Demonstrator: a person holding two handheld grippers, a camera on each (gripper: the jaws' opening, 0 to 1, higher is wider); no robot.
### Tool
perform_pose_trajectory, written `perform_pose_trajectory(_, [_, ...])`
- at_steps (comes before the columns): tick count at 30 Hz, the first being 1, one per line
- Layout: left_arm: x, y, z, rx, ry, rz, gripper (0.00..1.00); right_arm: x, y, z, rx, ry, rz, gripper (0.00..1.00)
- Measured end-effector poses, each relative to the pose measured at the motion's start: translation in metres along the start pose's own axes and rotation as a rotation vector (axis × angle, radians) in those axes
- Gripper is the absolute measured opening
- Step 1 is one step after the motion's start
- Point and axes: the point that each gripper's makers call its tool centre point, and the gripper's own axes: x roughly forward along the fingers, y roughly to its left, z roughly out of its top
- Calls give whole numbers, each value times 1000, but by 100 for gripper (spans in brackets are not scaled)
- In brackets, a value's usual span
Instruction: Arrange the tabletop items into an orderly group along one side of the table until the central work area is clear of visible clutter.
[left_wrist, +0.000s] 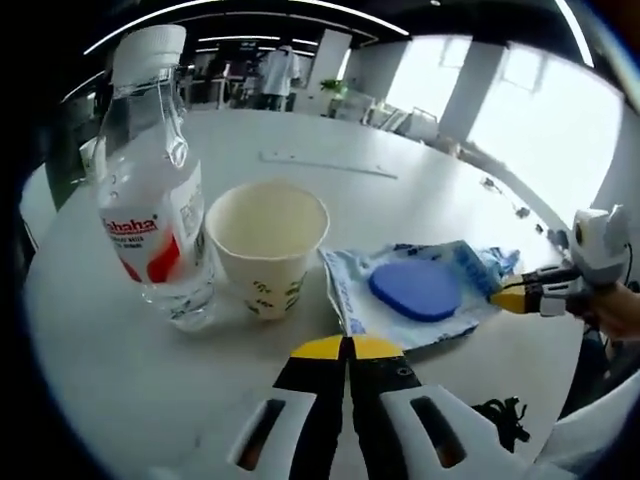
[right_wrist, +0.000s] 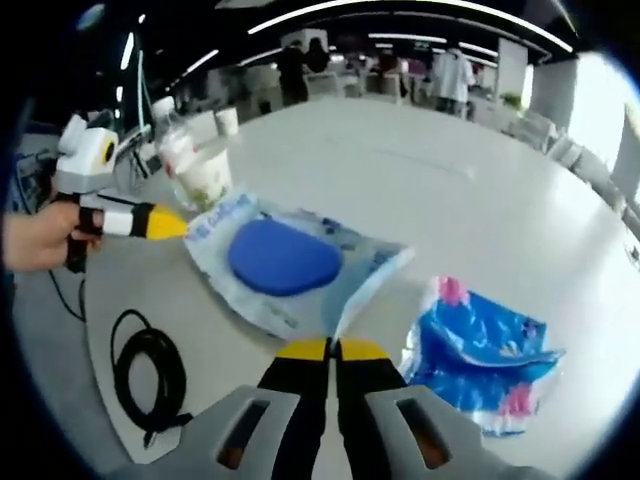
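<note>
Pressed-together left gripper (left_wrist: 348, 347) faces grouped bottle (left_wrist: 152, 190) and cup (left_wrist: 266, 246); right gripper (right_wrist: 330, 349) pinches the pouch (right_wrist: 290, 264); blue wrapper (right_wrist: 480, 355) remains loose.

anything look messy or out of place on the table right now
Nothing is spilled or broken. The water bottle and paper cup stand upright side by side. The clear packet with a blue pad lies crumpled, and a wrinkled blue wrapper lies loose beside it. A black cable coils near the table edge.
</note>
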Motion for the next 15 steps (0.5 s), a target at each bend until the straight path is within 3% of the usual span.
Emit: perform_pose_trajectory(15, [4, 3, -8, -16, 25, 12, 0, 4, 1, -7, -7, 36, 8, 0])
